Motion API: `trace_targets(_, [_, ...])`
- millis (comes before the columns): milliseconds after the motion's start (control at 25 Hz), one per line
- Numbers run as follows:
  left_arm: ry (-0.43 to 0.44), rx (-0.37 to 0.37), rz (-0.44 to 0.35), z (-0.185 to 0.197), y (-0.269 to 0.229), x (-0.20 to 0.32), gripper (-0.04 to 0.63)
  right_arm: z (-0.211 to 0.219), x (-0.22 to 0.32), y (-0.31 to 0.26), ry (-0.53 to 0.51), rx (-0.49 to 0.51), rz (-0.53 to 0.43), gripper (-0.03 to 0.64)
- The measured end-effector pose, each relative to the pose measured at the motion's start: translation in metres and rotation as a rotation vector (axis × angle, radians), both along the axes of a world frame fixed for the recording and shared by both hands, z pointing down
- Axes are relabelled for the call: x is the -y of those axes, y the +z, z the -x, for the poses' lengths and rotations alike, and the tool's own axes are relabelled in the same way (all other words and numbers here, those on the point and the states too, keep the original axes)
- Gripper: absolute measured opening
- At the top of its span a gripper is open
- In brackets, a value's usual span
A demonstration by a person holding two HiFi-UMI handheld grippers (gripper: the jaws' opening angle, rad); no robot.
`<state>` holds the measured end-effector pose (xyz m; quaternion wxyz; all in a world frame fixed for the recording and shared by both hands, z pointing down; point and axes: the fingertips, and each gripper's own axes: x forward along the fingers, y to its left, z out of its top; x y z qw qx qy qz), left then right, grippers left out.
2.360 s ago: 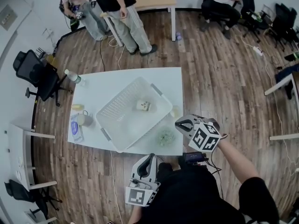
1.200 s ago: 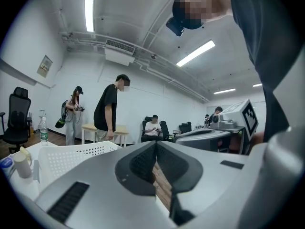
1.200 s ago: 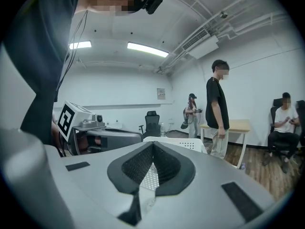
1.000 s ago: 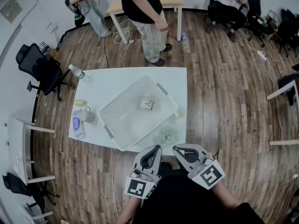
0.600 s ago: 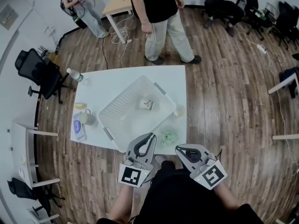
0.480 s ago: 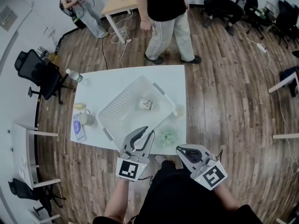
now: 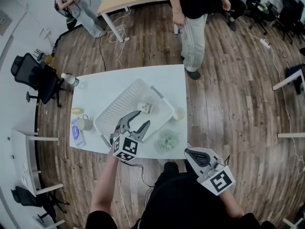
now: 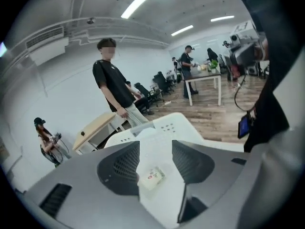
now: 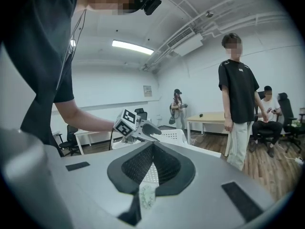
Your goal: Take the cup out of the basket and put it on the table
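A small pale cup (image 7: 145, 108) with a printed label lies on its side in the white slatted basket (image 7: 119, 109) on the white table (image 7: 97, 92). My left gripper (image 7: 143, 118) hovers over the basket's near part, just short of the cup, its jaws opening with nothing between them. In the left gripper view the cup (image 8: 151, 177) lies ahead, below the gap of the left gripper (image 8: 155, 149). My right gripper (image 7: 188, 152) is shut and empty, off the table's near edge, close to my body. The right gripper (image 9: 152, 146) looks toward the left gripper (image 9: 138, 127).
A green crumpled lump (image 7: 167, 140) sits at the table's near edge, a small cream bowl (image 7: 178, 113) right of the basket. A mug (image 7: 85, 123), blue packet (image 7: 76, 131), yellow item (image 7: 77, 111) and bottle (image 7: 69, 78) stand left. A person (image 7: 195, 27) stands beyond the table.
My left gripper has gone from near my body forward over the basket and its jaws have spread apart. The right gripper has hardly moved. The standing person has walked right.
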<state>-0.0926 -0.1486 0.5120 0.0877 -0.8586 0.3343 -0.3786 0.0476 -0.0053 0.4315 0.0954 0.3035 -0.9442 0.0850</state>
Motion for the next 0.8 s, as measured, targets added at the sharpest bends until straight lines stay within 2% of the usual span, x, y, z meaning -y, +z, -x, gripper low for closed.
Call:
trace_targets(120, [0.058,0.131,0.035,0.003,0.034,0.015,0.228,-0.008,0.006,-0.001,0.027,0.014,-0.001,0.025])
trace_targets(360, [0.136,0.312,0.117,0.008,0.093,0.036,0.277,-0.024,0.015,0.005,0.077,0.021,0.015,0.025])
trace_targets(640, [0.260,0.553,0.118,0.016,0.141,0.052,0.311,-0.034,0.019,0.014,0.094,0.000,0.056,0.025])
trace_targets(800, [0.347,0.709,0.152,0.023,0.174,0.055,0.322,-0.040,0.028,0.012,0.114,0.019,0.053,0.025])
